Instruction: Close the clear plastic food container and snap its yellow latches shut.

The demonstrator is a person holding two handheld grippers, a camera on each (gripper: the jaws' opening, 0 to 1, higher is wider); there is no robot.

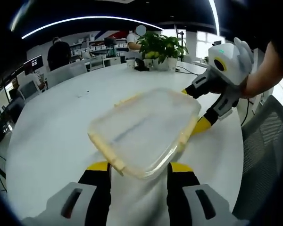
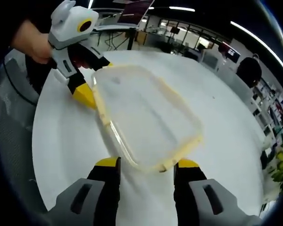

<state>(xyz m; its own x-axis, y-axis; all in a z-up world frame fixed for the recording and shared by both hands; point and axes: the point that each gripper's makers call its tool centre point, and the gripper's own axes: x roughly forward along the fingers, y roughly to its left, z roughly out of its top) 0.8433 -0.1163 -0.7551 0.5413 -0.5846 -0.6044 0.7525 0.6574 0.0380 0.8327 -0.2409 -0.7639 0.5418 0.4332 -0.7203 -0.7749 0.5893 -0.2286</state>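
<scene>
The clear plastic food container (image 1: 141, 125) with yellow latches (image 1: 106, 150) looks blurred over the round white table (image 1: 52, 132). My left gripper (image 1: 140, 166) is open, and the container's near edge lies between its yellow-tipped jaws. From the right, my right gripper (image 1: 193, 109) reaches in open, its jaws straddling the far right edge. In the right gripper view the container (image 2: 146, 117) has its near rim between my right gripper's (image 2: 147, 163) jaws, and the left gripper (image 2: 95, 81) stands at its far corner. I cannot tell whether the lid is seated.
Potted plants (image 1: 162, 47) and small items stand at the table's far side. A grey mesh chair (image 1: 266, 141) sits past the table's right edge. Desks, monitors and people fill the office behind. A hand (image 2: 33, 42) holds the left gripper.
</scene>
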